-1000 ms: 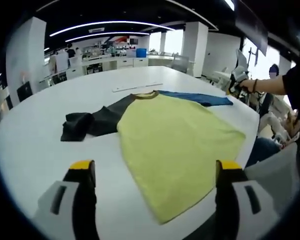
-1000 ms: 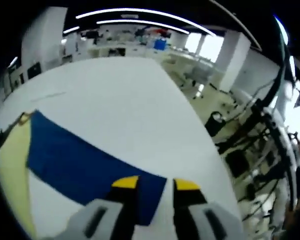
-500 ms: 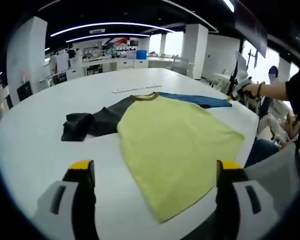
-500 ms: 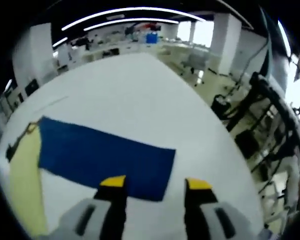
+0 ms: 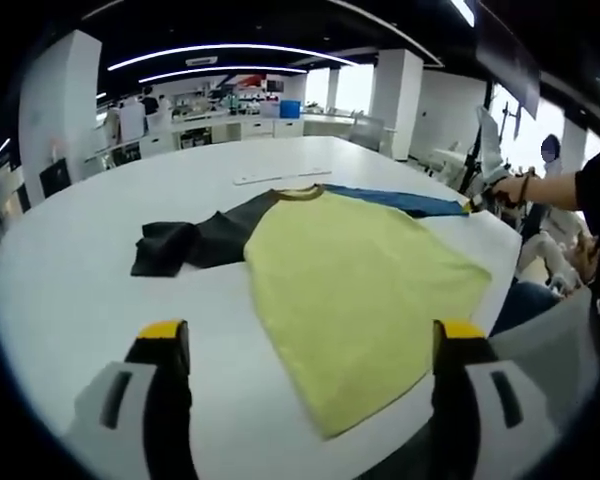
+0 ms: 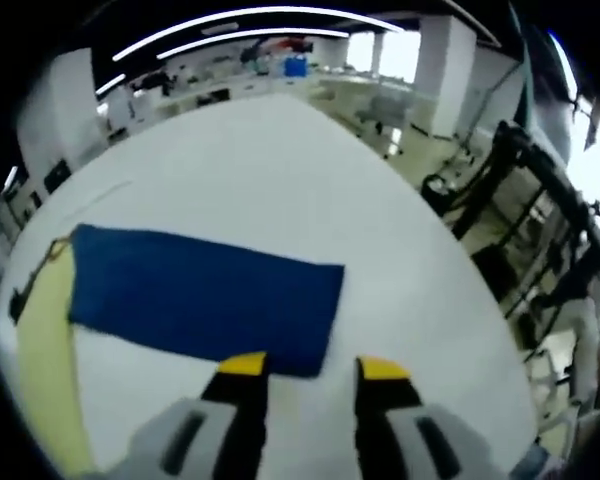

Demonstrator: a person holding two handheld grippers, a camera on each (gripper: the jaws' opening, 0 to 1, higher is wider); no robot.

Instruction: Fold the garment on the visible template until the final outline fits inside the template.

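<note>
The shirt [image 5: 360, 290] lies flat on the table [image 5: 70, 290], both the left gripper [image 5: 305, 345] and right gripper [image 6: 302, 368] are open and empty, and the next move is probably gripping the blue sleeve [image 6: 200, 300] cuff.

Matt soft cloth garment [image 5: 360, 280], smooth white faintly glossy table [image 5: 70, 300]

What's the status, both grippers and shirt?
Left gripper open, off the shirt. Right gripper open at blue sleeve cuff. Shirt flat, unfolded.
</note>
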